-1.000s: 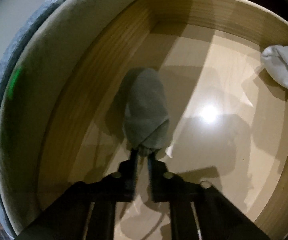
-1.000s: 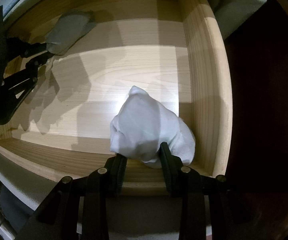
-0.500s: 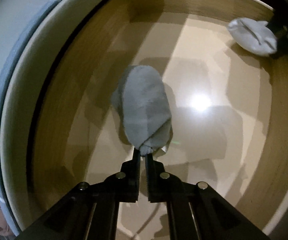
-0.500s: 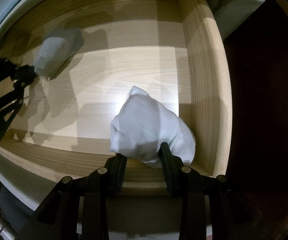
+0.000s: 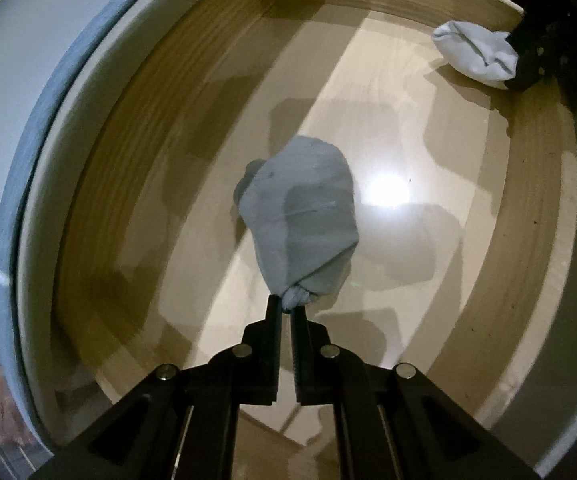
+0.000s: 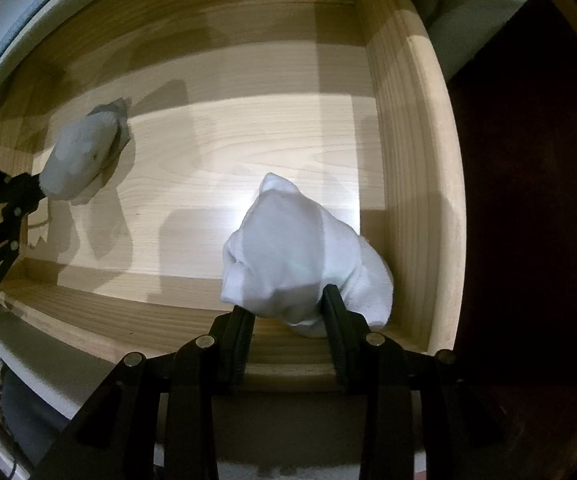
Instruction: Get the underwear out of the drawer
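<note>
My left gripper [image 5: 287,307] is shut on the knotted end of a grey rolled underwear bundle [image 5: 300,220] and holds it above the floor of the open wooden drawer [image 5: 388,92]. In the right wrist view the same grey bundle [image 6: 82,156] hangs at the left with the left gripper [image 6: 36,184] behind it. My right gripper [image 6: 288,312] is closed around a white underwear bundle [image 6: 300,256] near the drawer's front right corner. The white bundle also shows in the left wrist view [image 5: 474,56].
The drawer has pale wooden walls [image 6: 408,160] and a front rim [image 6: 128,328]. A grey-white cabinet front [image 5: 48,120] curves along the left. A grey fabric box [image 6: 476,4] sits beyond the drawer's right wall. Dark floor lies to the right.
The left gripper has lifted the grey bundle up and back from the drawer's left wall. The right gripper and white bundle have stayed still.
</note>
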{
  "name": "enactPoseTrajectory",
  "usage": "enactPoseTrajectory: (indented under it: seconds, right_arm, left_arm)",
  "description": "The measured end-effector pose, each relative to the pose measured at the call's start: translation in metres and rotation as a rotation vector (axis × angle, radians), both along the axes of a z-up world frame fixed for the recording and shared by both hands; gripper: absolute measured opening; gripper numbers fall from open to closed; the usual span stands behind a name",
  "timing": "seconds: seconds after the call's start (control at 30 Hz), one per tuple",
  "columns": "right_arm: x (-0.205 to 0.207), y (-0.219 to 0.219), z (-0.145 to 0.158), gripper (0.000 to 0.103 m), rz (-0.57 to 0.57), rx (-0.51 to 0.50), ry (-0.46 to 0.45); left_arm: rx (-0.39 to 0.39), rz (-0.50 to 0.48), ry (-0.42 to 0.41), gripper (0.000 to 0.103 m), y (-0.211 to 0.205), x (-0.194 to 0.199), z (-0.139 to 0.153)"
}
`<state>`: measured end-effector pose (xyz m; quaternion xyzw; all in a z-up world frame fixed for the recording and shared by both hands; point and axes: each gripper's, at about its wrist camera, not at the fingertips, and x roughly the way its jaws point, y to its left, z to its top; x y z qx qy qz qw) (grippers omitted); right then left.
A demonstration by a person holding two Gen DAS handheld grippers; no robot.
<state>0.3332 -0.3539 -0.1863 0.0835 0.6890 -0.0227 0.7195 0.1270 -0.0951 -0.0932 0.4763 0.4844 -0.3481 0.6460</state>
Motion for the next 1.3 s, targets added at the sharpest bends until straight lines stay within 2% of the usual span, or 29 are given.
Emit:
enactPoseTrajectory:
  seconds: [0.17, 0.3, 0.47, 0.67, 0.83, 1.07, 1.3]
  right_arm:
    - [0.0, -0.001, 0.001, 0.035, 0.0, 0.002, -0.005]
    - [0.0, -0.001, 0.002, 0.035, 0.002, 0.0, -0.005]
    - [0.0, 0.001, 0.001, 0.035, 0.004, -0.004, -0.002]
    - [0.003, 0.005, 0.002, 0.035, 0.011, -0.008, -0.001]
    - [0.006, 0.008, 0.002, 0.035, 0.027, -0.01, 0.008]
    - [0.014, 0.011, 0.003, 0.036, 0.058, -0.005, 0.033]
    - [0.026, 0.014, 0.004, 0.039, 0.081, 0.011, 0.05]
  left_arm:
    - [0.026, 0.042, 0.003, 0.004, 0.004, -0.006, 0.0]
    - [0.019, 0.124, 0.027, 0.004, 0.012, -0.002, 0.009]
    - [0.039, 0.267, 0.053, 0.004, 0.027, 0.002, 0.007]
    - [0.027, 0.428, 0.111, 0.004, 0.027, 0.015, 0.015]
    - [0.0, 0.592, 0.175, 0.004, 0.055, -0.007, 0.021]
    - [-0.021, 0.815, 0.243, 0.004, 0.069, -0.005, 0.02]
    - [-0.044, 0.854, 0.243, 0.005, 0.081, -0.004, 0.016]
